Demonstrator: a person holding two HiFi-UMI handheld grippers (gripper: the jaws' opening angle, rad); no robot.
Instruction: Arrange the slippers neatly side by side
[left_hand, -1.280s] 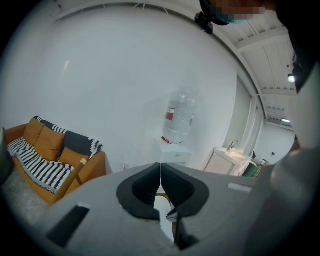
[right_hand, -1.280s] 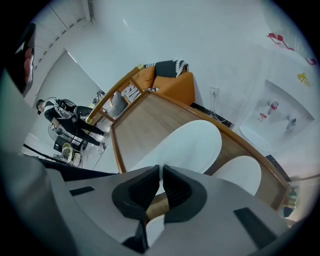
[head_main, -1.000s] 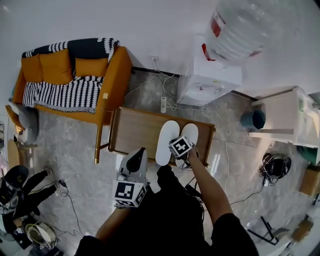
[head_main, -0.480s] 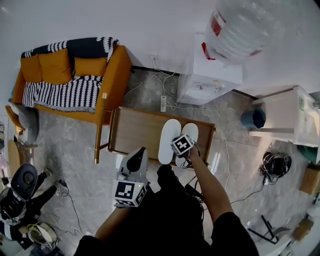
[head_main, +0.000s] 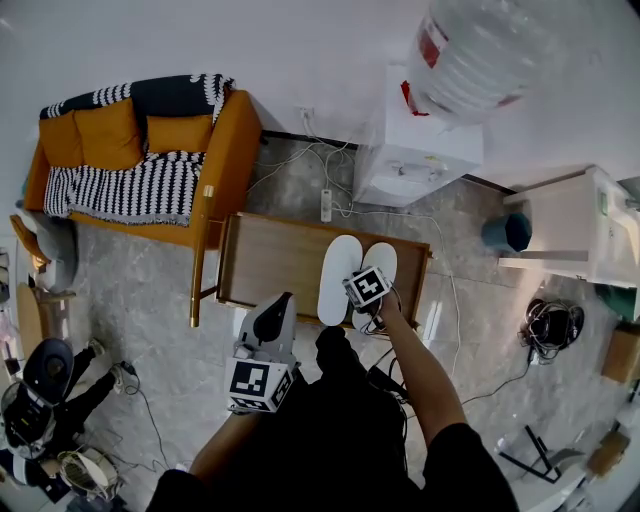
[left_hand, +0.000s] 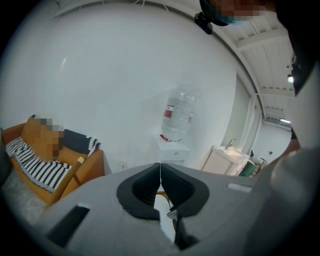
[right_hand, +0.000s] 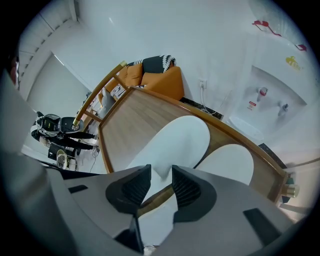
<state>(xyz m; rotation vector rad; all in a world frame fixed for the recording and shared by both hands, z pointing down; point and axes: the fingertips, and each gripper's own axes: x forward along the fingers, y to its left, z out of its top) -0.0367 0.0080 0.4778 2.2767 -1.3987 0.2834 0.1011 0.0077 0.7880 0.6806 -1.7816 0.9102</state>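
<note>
Two white slippers lie side by side on the low wooden table (head_main: 270, 260), the left slipper (head_main: 337, 272) (right_hand: 172, 140) longer in view than the right slipper (head_main: 382, 260) (right_hand: 231, 159). My right gripper (head_main: 366, 292) (right_hand: 161, 181) points steeply down over their near ends. Its jaws have just been opening and now stand open; the near edge of the left slipper shows in the gap, untouched by the pads. Back by the person's body hangs my left gripper (head_main: 283, 302) (left_hand: 160, 172), shut and empty, aimed toward the table.
An orange sofa (head_main: 140, 150) with a striped blanket stands left of the table. A water dispenser (head_main: 415, 160) is behind it, a white cabinet (head_main: 570, 235) and a blue bin (head_main: 507, 237) to the right. Cables (head_main: 320, 165) run across the floor.
The right gripper's cube has shifted slightly to the right over the slippers' near ends, and the left slipper has edged that way too. The left gripper has stayed put.
</note>
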